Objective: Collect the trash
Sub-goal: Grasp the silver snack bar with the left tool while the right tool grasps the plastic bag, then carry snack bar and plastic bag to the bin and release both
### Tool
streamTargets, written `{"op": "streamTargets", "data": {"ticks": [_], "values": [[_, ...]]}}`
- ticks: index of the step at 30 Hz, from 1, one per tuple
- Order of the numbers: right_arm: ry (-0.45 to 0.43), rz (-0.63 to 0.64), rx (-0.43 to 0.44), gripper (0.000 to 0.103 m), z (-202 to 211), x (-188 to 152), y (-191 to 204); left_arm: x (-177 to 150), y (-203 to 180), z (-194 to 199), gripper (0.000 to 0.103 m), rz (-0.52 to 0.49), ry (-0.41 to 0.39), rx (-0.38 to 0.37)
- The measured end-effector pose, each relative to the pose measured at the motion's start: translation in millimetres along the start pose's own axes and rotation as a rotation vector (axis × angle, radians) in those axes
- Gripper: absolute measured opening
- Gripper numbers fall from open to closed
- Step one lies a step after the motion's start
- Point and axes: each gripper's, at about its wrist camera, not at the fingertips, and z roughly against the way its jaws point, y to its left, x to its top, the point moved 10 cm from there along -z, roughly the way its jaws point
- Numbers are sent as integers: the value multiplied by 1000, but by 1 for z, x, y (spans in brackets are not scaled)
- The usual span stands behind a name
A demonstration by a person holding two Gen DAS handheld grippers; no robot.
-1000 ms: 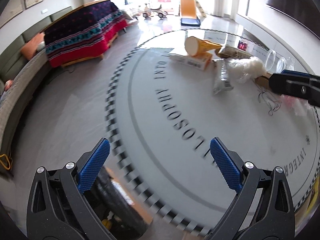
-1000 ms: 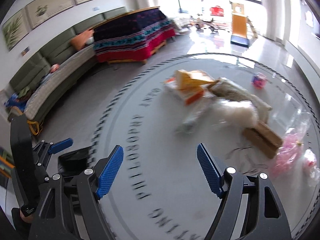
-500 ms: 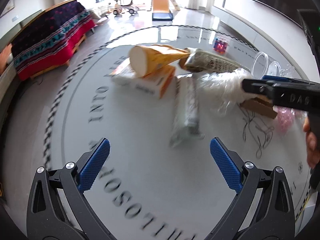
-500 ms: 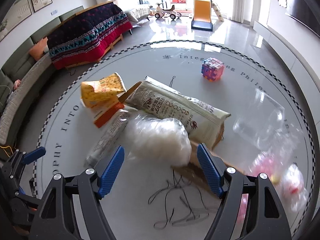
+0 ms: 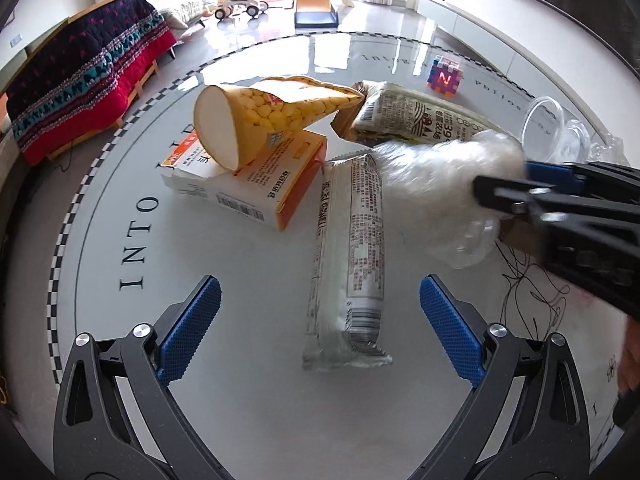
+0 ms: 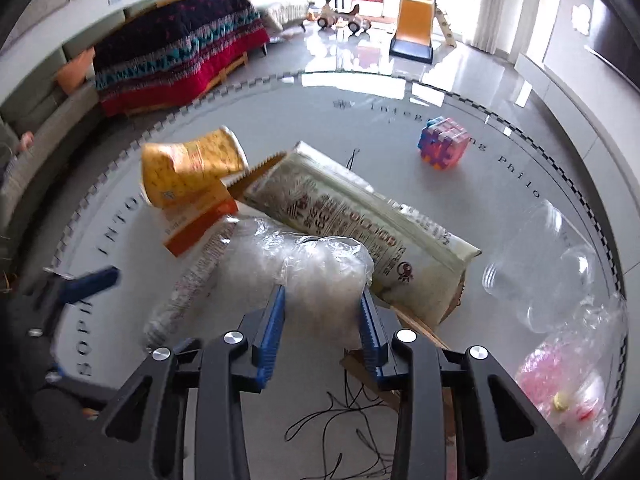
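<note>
The right hand-held gripper (image 6: 322, 312) has just been closing, and its blue pads now pinch the crumpled clear plastic bag (image 6: 316, 276), which lies on the round grey worktop (image 6: 400, 128) against the other litter. By the look of it the bag is feather-light, soft and slippery; a bite deep into the bunched middle should hold better than a loose edge.

The left hand-held gripper (image 5: 320, 320) hangs released, jaws wide, over the long silvery printed wrapper (image 5: 348, 256). That wrapper looks flat, limp and slick, best pinched across its narrow width.

Beyond lie the orange-and-white cardboard box (image 5: 256, 184), stiff and easily gripped by an edge, and the yellow paper snack cone (image 5: 264, 116) leaning on it, light and crushable.
</note>
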Motion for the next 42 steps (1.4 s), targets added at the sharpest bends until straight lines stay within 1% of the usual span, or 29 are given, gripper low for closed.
{"op": "streamTargets", "data": {"ticks": [1,2,3,4,6,7,8,9,11,15,16,22,27,34,37,42], "values": [[-23,-14,6,37,7,1,-2,0,-1,-3,82,7,7,-7],[-37,-26,13,37,13,1,-4,1,-3,-6,70,15,13,-16],[-44,-36,21,37,16,2,-5,1,-3,-9,63,26,24,-27],[-51,-47,29,37,19,3,-6,1,-3,-12,53,38,29,-33],[-62,-60,37,37,26,4,-8,4,-4,-13,48,56,19,-38],[-65,-61,37,37,27,5,-8,6,-5,-14,43,55,20,-38],[-68,-63,40,37,29,4,-8,7,-7,-14,41,55,21,-41],[-69,-66,42,37,30,4,-9,9,-8,-16,41,55,21,-42],[-70,-72,48,37,32,4,-7,13,-12,-17,33,46,13,-33],[-75,-75,62,37,42,-3,-2,4,-17,-10,31,22,-6,-44],[-76,-74,65,37,44,-6,-1,-2,-18,-5,31,16,-13,-34],[-78,-67,86,37,62,-22,18,-34,-14,33,31,2,-53,-11],[-81,-47,104,37,80,-38,44,-61,-9,66,31,-7,-74,2],[-82,6,134,37,103,-62,100,-97,22,110,31,39,-109,32],[-83,38,153,37,111,-71,124,-115,43,127,31,64,-121,69],[-79,98,193,37,121,-88,169,-149,74,154,31,119,-136,106]]}}
